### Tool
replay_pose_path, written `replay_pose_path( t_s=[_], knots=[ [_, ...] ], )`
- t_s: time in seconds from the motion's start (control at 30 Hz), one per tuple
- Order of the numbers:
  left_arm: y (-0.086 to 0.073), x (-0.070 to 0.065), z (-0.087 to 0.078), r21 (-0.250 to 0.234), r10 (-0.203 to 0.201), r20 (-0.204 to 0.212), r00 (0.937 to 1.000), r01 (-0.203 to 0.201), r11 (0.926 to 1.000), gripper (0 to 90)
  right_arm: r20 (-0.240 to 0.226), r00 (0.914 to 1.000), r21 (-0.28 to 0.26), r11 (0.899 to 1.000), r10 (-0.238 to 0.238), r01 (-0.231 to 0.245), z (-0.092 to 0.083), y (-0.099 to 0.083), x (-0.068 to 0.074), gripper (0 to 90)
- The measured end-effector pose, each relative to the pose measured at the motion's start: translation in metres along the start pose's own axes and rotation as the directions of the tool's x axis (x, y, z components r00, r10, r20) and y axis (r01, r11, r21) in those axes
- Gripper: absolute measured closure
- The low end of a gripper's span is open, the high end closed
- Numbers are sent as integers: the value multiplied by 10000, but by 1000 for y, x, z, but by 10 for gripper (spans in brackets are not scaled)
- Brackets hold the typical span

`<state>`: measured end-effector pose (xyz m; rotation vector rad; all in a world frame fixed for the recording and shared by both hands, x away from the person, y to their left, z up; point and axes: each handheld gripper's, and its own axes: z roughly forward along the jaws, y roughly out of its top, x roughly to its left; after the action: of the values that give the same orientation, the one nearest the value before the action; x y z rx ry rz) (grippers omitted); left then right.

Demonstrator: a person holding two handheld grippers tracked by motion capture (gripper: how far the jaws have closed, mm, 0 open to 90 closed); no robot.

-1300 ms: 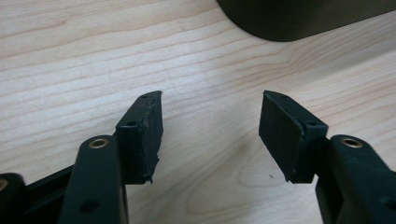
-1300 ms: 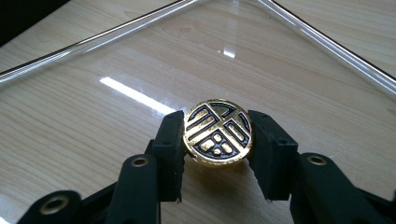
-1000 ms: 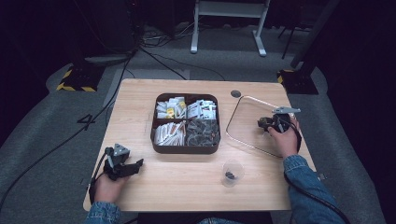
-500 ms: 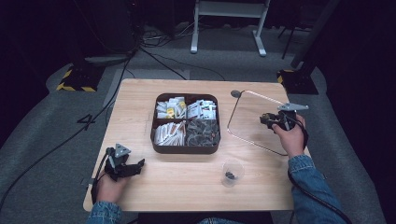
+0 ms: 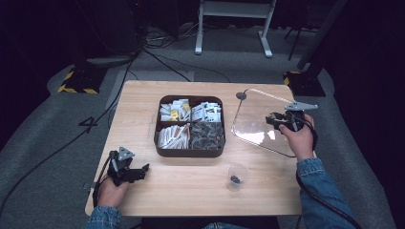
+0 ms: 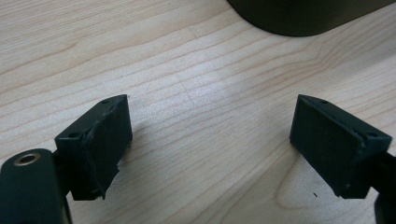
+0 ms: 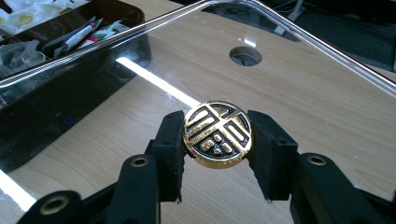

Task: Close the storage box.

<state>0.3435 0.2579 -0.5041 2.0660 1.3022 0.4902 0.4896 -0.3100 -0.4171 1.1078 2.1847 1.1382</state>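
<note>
The right gripper is clamped on the lid's gold knob, holding the clear lid tilted at 3 o'clock of the tray. Looks stiff, slick, probably breakable, so the knob's the safest handhold. The left gripper has just been opening, nothing between its jaws.

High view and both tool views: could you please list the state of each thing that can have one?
Clear lid: off the box, tilted, lifted by its knob.
Knob: clamped between the right tool's jaws.
Right tool: shut on the knob.
Left tool: open, nothing between its jaws, just been opening.
Box: uncovered, four compartments filled.
Cup: upright, something small and dark inside.
</note>
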Motion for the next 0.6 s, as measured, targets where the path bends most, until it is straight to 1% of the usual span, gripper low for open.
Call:
replay_pose_path(
  t_s=[0.13,0.2,0.3,0.5,0.6],
  knots=[
    [0,0,0,7,4,-10,10000,-4,10000,132,-279,9996,93,9999,-85,88,-1,11,6,587],
    [0,0,0,11,5,-12,10000,-5,10000,132,-417,9991,55,10000,-29,31,-2,19,10,588],
    [0,0,0,1,-27,-10,10000,27,10000,132,-597,9981,23,9999,-121,122,-4,30,17,587],
    [1,-1,2,14,13,26,10000,-13,10000,112,-838,9952,141,9985,-512,526,0,49,36,587],
    [2,-1,3,87,52,64,10000,-53,9999,86,-1022,9929,121,9980,-609,625,3,57,44,588]
  ],
)
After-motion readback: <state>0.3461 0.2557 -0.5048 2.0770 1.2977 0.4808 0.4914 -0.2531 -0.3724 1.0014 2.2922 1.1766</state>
